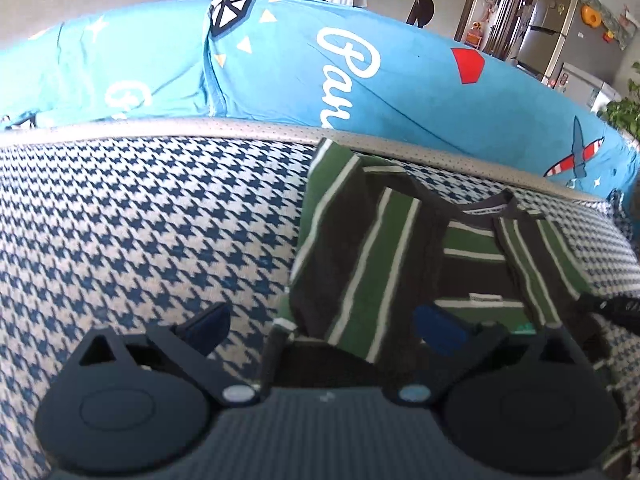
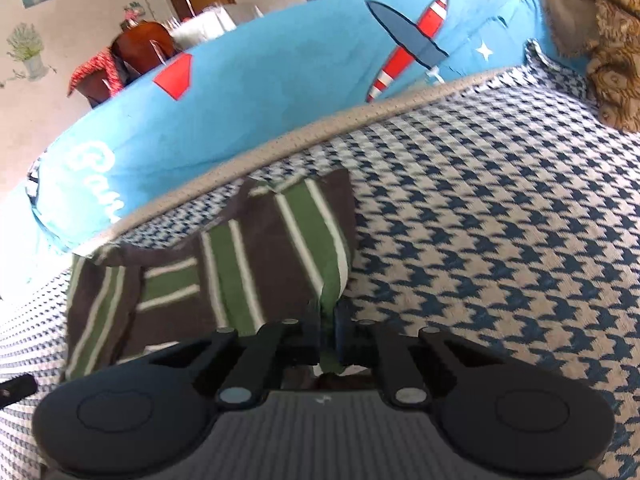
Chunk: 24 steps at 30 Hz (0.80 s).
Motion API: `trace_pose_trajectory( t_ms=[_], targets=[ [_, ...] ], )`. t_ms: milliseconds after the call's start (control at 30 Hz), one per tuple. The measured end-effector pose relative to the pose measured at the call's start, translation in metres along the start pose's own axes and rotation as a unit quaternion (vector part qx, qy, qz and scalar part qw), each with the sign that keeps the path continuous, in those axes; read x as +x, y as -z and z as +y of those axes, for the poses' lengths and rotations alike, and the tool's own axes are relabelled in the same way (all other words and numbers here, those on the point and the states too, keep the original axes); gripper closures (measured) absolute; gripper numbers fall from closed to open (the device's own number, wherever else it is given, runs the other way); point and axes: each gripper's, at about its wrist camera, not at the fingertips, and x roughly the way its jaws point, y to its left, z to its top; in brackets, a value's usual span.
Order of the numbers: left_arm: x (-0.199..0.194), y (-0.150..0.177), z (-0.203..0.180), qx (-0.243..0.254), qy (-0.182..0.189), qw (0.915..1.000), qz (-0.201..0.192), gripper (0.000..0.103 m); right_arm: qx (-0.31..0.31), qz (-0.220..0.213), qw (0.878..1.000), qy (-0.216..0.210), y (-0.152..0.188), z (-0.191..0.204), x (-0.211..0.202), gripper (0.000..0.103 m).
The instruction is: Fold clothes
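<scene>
A striped shirt [image 1: 372, 248], green and dark brown with white lines, lies partly folded on a blue-and-white houndstooth cover [image 1: 140, 220]. My left gripper [image 1: 324, 324] is open wide at the shirt's near left edge; its left finger is over bare cover, its right finger over the cloth, and nothing is pinched. In the right wrist view the same shirt [image 2: 240, 264] spreads to the left. My right gripper [image 2: 329, 332] is shut on the shirt's near right corner, a green fold bunched between its pads. A dark gripper part [image 1: 612, 306] shows at the right edge of the left wrist view.
A bright blue printed cushion [image 1: 320, 68] runs along the back behind a grey piped edge [image 1: 240, 126]. A brown furry cushion [image 2: 604, 40] sits at the far right. Houndstooth cover [image 2: 500, 240] stretches bare right of the shirt. Chairs and a doorway lie beyond.
</scene>
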Motion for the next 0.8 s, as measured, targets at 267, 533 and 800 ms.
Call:
trace_pose_trajectory(
  t_ms=[267,533,800],
  targets=[
    [-0.003,0.001,0.017,-0.010,-0.010,0.9999,0.003,0.000,-0.043,-0.027,0.997,-0.049,0.008,0.047,-0.009,0.094],
    [-0.006,0.002,0.043,-0.026,-0.027,0.9993,0.008,0.000,-0.087,-0.042,0.990,-0.108,0.020,0.112,-0.008,0.094],
    [-0.012,0.001,0.078,-0.047,-0.043,0.9979,0.008,0.000,-0.146,-0.027,0.973,-0.179,0.050,0.191,0.013,0.094]
  ],
)
